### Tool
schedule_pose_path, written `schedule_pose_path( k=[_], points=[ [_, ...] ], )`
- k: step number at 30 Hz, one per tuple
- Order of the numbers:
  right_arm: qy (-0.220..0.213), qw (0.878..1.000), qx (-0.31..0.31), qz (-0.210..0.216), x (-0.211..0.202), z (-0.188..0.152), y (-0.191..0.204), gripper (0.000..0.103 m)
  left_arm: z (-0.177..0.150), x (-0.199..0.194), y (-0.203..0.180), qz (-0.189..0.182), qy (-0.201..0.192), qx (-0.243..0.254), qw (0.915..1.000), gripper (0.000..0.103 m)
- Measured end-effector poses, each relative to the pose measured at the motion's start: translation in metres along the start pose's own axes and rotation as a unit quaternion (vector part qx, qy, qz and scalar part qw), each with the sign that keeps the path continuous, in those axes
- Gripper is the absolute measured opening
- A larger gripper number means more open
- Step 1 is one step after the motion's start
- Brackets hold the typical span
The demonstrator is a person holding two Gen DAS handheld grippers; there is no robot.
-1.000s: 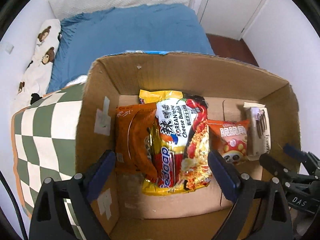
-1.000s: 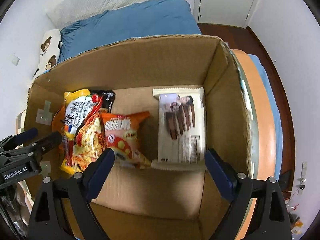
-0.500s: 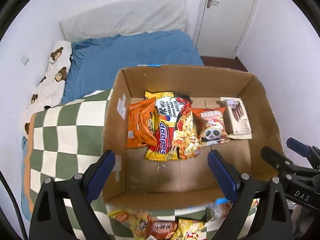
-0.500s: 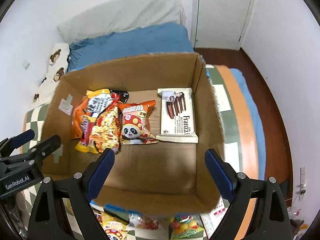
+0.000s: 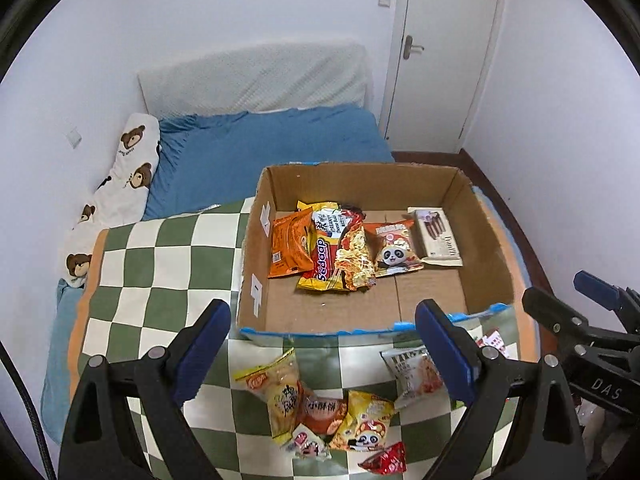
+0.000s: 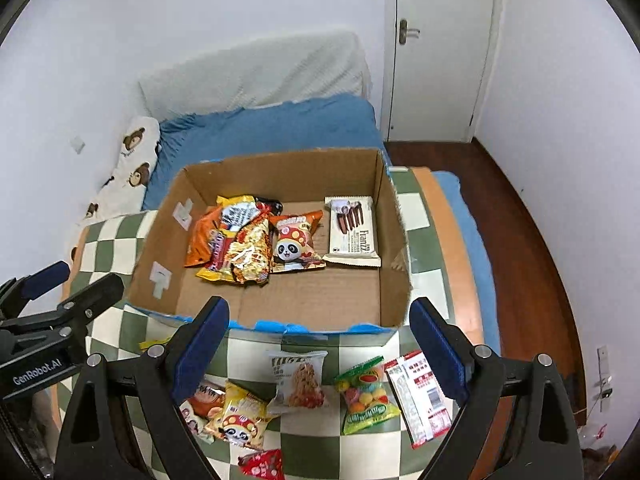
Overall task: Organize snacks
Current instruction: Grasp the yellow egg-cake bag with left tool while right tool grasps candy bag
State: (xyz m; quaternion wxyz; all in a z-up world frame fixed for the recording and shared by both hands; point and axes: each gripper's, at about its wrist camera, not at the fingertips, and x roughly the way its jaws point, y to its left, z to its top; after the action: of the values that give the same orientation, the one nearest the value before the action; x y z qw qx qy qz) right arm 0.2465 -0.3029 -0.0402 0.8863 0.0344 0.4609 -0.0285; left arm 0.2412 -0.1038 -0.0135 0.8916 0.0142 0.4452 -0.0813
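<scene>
Snacks lie in two groups: one row inside an open cardboard box (image 5: 486,240), one scattered on the green-and-white checkered blanket (image 5: 160,256) in front of it. In the box, left to right: an orange packet (image 5: 289,249), a Korean cheese noodle pack (image 5: 340,252) overlapping it, a panda-print bag (image 6: 294,244), and a Franzzi wafer pack (image 6: 354,232) lying flat just beside the right wall. On the blanket, near the box's blue-taped front edge: a yellow biscuit bag (image 5: 280,394), a mushroom-panda bag (image 6: 238,416), a white noodle-snack pouch (image 6: 300,380), a green candy bag (image 6: 366,394), a red-and-white sachet (image 6: 420,396) and a small red packet (image 6: 262,464). Left gripper (image 5: 322,354) and right gripper (image 6: 318,350) both hover above the scattered group, jaws spread wide, holding nothing. Behind the box: a blue bedsheet (image 5: 260,148) and a bear-print pillow (image 5: 120,184).
</scene>
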Motion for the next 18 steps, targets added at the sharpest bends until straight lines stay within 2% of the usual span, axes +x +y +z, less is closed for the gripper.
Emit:
schedule_pose_path(
  k=[8,14,18],
  points=[
    [-0.045,0.999,0.006,0.009,-0.062,-0.012,0.003,0.094,-0.013,-0.034,0.003,0.0,-0.019,-0.005,0.9998,0.095],
    [-0.038,0.999,0.016,0.023,-0.071,-0.022,0.002,0.094,-0.024,-0.039,0.008,0.0,-0.008,-0.016,0.9998,0.094],
    [-0.012,0.999,0.03,0.026,-0.06,-0.032,-0.006,0.094,-0.039,-0.024,0.013,0.007,0.027,-0.023,0.9993,0.094]
  ],
)
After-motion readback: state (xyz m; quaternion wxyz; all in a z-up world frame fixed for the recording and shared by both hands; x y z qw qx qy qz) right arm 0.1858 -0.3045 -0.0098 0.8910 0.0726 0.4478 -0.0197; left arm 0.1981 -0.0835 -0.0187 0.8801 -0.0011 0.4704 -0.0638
